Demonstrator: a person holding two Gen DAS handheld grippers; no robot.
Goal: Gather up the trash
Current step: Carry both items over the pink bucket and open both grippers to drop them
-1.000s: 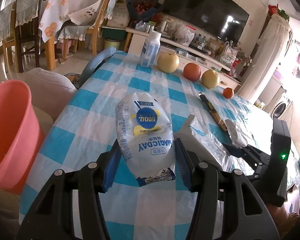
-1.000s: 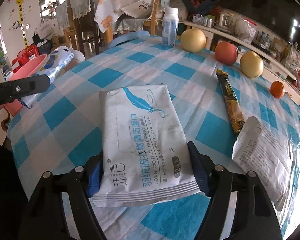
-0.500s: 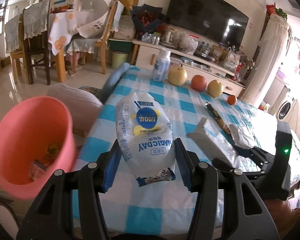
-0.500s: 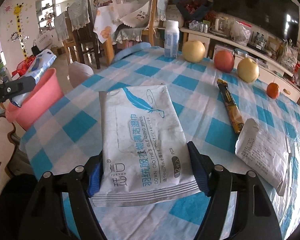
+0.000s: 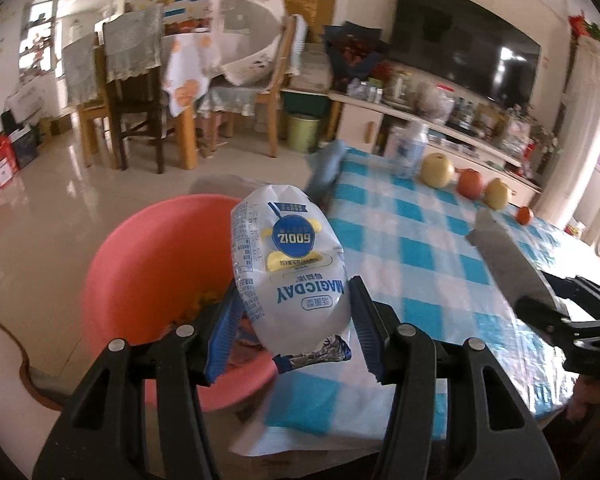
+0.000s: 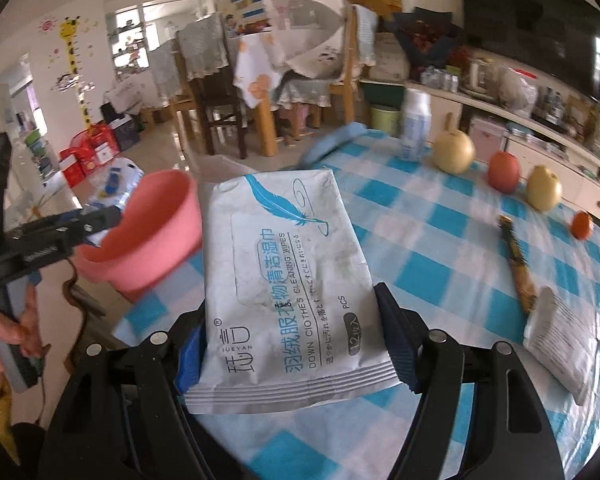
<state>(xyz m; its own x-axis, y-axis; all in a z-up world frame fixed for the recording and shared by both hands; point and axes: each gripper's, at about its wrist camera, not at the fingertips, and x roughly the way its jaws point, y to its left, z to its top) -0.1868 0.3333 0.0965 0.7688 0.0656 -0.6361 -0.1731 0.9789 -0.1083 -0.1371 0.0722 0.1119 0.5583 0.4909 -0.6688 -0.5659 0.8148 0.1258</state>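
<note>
My left gripper (image 5: 294, 330) is shut on a white and blue MAGICDAY snack bag (image 5: 288, 272) and holds it upright over the near rim of the pink bin (image 5: 148, 264), which stands left of the table and has some scraps inside. My right gripper (image 6: 292, 340) is shut on a white wet-wipes pack (image 6: 288, 272) above the table's left corner; the pack also shows in the left wrist view (image 5: 508, 264). The pink bin (image 6: 148, 232) lies to its left, with the left gripper (image 6: 88, 220) above it.
The blue-checked table (image 6: 440, 272) carries a yellow snack stick wrapper (image 6: 518, 264), a folded paper packet (image 6: 564, 340), a white bottle (image 6: 416, 124), pears, an apple and an orange (image 6: 582, 225). Chairs, a dining table and a TV shelf stand behind.
Both grippers have swung left, off the table toward the pink bin. The snack bag now hangs over the bin's rim; the wipes pack has reached the table's left corner. Both grips are unchanged.
</note>
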